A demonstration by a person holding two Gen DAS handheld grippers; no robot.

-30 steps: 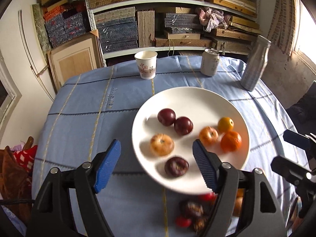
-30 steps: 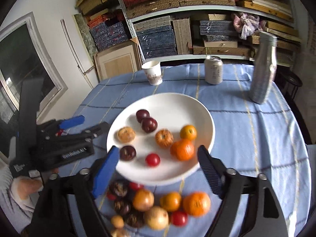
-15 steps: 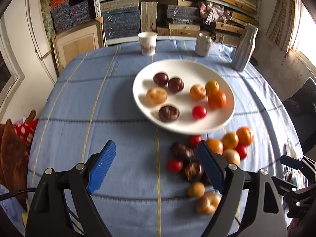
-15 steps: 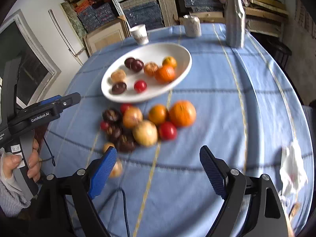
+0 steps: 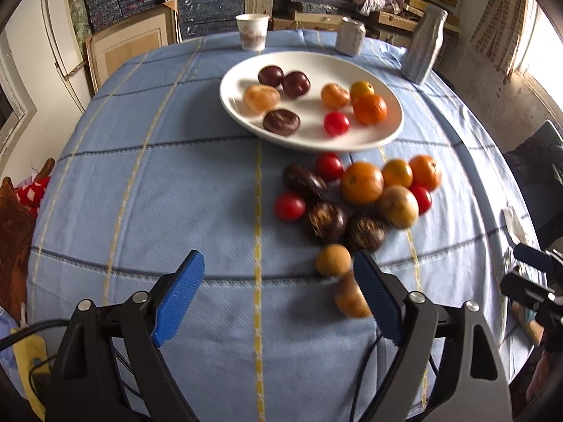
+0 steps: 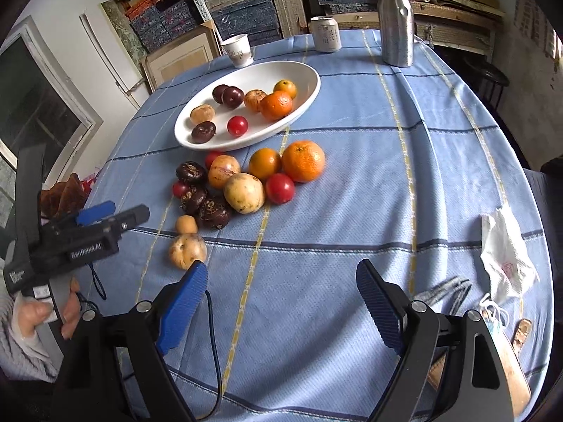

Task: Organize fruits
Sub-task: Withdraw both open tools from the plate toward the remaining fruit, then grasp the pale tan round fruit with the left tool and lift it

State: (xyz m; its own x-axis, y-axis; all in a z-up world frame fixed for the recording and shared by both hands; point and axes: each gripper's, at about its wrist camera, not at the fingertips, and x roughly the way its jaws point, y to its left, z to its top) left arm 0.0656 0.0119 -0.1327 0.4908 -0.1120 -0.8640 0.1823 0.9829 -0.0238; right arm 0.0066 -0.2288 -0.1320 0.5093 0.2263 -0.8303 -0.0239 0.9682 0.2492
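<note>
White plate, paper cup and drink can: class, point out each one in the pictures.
White plate (image 6: 302, 70): right wrist view, bare inner wall.
Paper cup (image 5: 252, 35): left wrist view, side wall.
Drink can (image 6: 326, 34): right wrist view, printed side.

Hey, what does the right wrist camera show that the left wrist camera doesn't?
Only the right wrist view shows the crumpled white plastic bag and the hand gripping the left gripper's handle. Only the left wrist view shows the red patterned cloth beyond the table edge. Both show the white oval plate with fruit, the loose fruit pile, paper cup, and wide-apart blue jaws.
</note>
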